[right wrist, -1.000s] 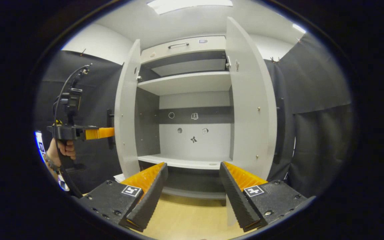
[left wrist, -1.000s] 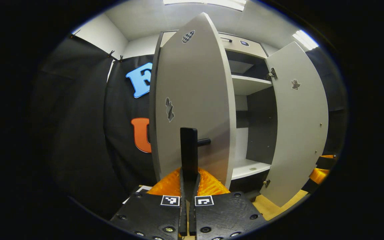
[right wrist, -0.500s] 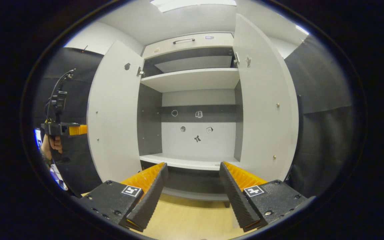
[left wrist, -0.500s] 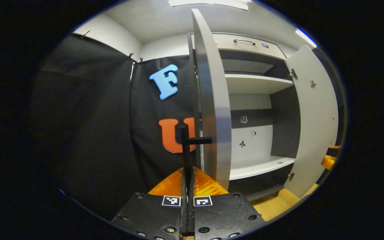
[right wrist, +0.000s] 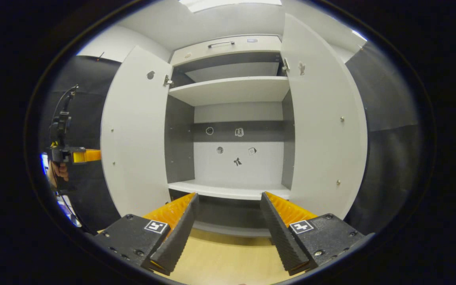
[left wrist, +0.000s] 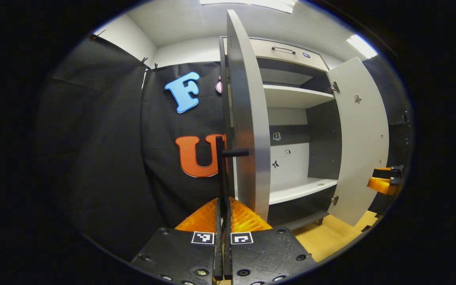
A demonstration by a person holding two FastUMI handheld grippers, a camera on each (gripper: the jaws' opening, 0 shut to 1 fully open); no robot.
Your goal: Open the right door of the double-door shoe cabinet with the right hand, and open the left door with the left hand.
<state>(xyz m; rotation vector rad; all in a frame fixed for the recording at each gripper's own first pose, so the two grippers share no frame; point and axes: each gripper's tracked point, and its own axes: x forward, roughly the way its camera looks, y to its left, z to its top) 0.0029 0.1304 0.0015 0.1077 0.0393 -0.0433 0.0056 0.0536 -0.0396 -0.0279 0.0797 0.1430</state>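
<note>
Your left gripper [left wrist: 222,206] is clamped on the left door's handle [left wrist: 221,174] with that door [left wrist: 247,130] swung wide of the shoe cabinet [right wrist: 232,91], so further pull risks straining its hinge, while your right gripper [right wrist: 228,221] hangs spread, clear of the open right door [right wrist: 323,130].

left door handle [left wrist: 223,174]: lower length hidden between the closed fingers of the left hand-held gripper [left wrist: 223,221]
left door [left wrist: 247,118]: seen edge-on in the left gripper view, outer face hidden
right hand-held gripper [left wrist: 384,183]: cut off at the picture's edge in the left gripper view
stickers [right wrist: 238,146] on cabinet back panel: too small to tell
hand [right wrist: 58,171]: mostly cut off at the edge
</note>
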